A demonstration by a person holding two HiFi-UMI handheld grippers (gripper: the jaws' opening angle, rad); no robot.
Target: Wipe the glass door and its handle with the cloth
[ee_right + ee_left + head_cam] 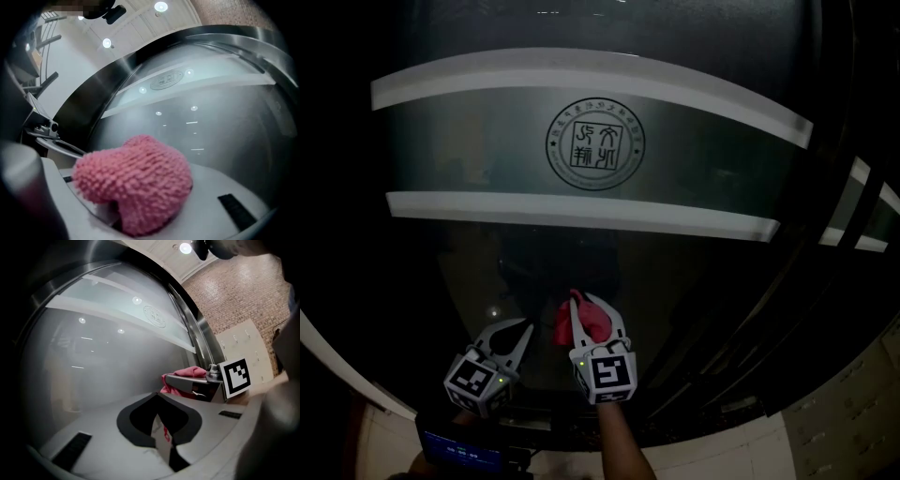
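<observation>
right gripper [592, 311] pinching pink chenille cloth [135, 186], low on the glass door [478, 258], below the frosted bands; contact with glass unclear; left gripper [523, 330] jaws pressed together, empty, just beside; suggest pressing cloth flat, overlapping strokes, firm grip; handle not visible

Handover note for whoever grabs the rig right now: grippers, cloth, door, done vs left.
Left gripper: jaws together, nothing in them, held beside the right one.
Right gripper: shut on the pink cloth, pointed at the glass door below the lower frosted band. Contact with the glass cannot be confirmed.
Done: cloth is in hand and at the door; how much glass is wiped cannot be told.
Left: wipe the glass, then the handle, which I cannot pick out in these views.
</observation>
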